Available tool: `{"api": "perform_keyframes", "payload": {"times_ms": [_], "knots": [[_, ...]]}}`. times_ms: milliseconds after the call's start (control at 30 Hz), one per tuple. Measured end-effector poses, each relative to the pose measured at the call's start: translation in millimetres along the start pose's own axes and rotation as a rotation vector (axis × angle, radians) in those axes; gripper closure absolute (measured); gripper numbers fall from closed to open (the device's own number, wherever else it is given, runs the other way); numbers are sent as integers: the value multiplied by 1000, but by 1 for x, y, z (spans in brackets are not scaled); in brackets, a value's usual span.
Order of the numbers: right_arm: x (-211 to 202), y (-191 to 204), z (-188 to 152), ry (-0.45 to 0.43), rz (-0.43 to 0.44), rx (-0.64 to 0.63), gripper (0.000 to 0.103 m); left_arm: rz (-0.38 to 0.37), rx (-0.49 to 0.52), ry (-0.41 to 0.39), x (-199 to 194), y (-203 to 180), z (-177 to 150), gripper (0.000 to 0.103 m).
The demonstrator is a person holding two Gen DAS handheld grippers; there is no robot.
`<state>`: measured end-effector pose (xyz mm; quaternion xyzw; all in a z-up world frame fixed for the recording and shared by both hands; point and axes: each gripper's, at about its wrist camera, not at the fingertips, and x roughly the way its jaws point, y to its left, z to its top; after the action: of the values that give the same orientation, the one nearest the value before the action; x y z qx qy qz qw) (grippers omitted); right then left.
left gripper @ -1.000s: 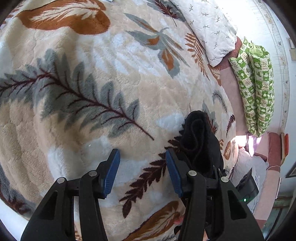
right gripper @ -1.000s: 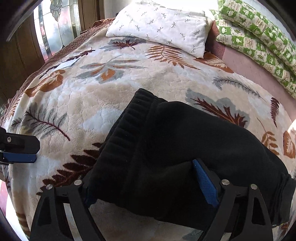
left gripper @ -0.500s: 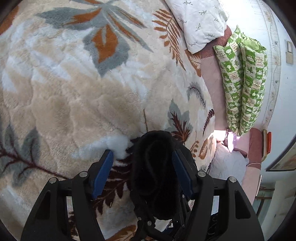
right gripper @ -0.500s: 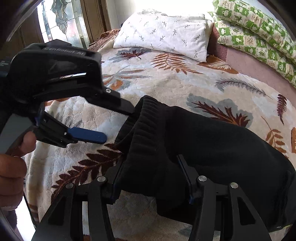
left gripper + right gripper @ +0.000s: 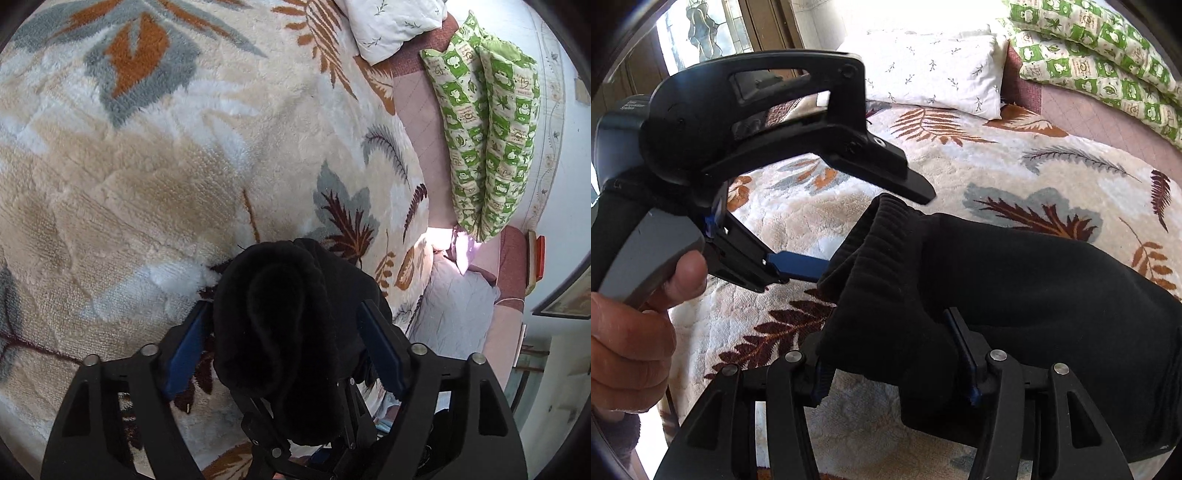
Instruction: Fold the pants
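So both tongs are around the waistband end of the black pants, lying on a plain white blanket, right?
Not quite: the blanket is cream with a leaf pattern, not plain white, as the right wrist view shows. The rest holds: both the left tongs and right tongs sit around the waistband end of the black pants.

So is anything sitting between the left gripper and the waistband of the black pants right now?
Nothing visible is in the way. The left gripper already straddles the ribbed waistband of the black pants, and its jaws are closing around it. The right gripper is clamped on the same bunched end lower down, clear of the left one.
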<state>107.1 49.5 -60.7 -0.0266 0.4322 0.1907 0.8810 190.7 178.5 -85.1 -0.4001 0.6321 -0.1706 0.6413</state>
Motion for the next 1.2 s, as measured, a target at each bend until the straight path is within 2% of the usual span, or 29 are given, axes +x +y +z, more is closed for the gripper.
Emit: {"api": "perform_keyframes", "payload": {"times_ms": [33, 67, 100, 133, 400, 600, 900, 1067, 1200], "knots": [[0, 0, -1, -3, 0, 2, 47, 1, 6, 18, 1, 0, -1, 57], [-1, 0, -2, -5, -2, 3, 47, -4, 5, 25, 1, 0, -2, 64], [-2, 0, -2, -10, -5, 3, 48, -27, 1, 33, 1, 2, -4, 78], [-2, 0, -3, -13, -9, 6, 48, -60, -14, 31, -1, 5, -6, 80], [-5, -4, -5, -12, 22, 32, 46, -200, -118, 35, -14, 17, -18, 83], [-31, -13, -9, -37, 103, 109, 47, -219, -101, 23, -27, -7, -39, 83], [-85, -25, -16, -119, 139, 153, 47, -180, -13, 0, -28, -75, -78, 83], [-115, -48, -25, -180, 162, 214, 45, -127, 47, 34, 7, -125, -97, 83], [-139, -86, -37, -225, 179, 289, 45, -61, 93, 80, 55, -164, -111, 83]]}}
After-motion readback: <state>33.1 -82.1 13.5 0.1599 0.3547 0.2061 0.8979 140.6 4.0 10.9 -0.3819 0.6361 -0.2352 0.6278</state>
